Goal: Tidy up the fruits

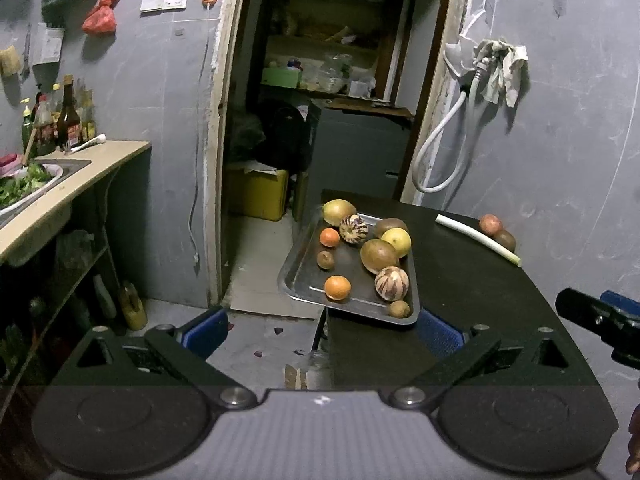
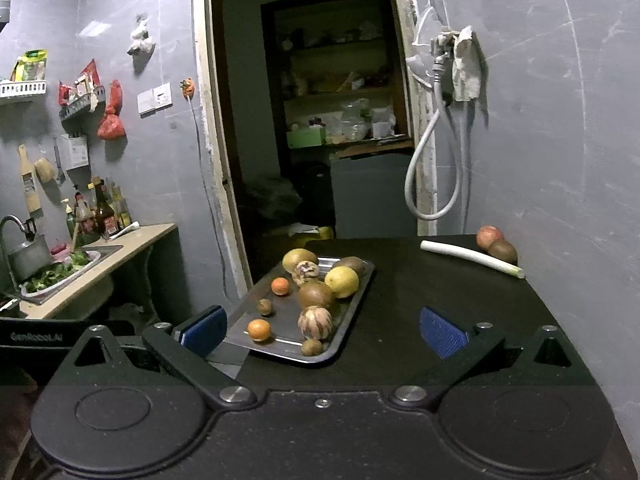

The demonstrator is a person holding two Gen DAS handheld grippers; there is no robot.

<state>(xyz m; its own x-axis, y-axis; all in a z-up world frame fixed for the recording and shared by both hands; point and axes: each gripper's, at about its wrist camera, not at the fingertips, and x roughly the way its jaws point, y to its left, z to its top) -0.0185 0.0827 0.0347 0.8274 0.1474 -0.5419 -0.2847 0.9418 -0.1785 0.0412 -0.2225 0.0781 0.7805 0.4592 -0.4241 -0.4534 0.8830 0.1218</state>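
A metal tray (image 1: 296,270) (image 2: 244,326) lies on the left part of a black table (image 1: 472,292) (image 2: 432,292), jutting over its left edge. It holds several fruits: two oranges (image 1: 337,287) (image 2: 259,329), two striped melons (image 1: 391,283) (image 2: 315,322), a yellow lemon (image 1: 397,242) (image 2: 341,281), brown round fruits and kiwis. A red apple (image 1: 490,224) (image 2: 489,237) and a brown fruit (image 1: 505,239) (image 2: 503,251) lie at the table's far right by a leek (image 1: 476,239) (image 2: 470,258). My left gripper (image 1: 322,332) is open and empty, short of the tray. My right gripper (image 2: 323,330) is open and empty too.
A counter (image 1: 60,196) (image 2: 100,268) with a sink, greens and bottles stands at the left. A doorway (image 1: 320,120) opens behind the table. A white hose (image 1: 440,148) (image 2: 424,176) hangs on the grey wall. The right gripper's body (image 1: 600,320) shows at the left wrist view's right edge.
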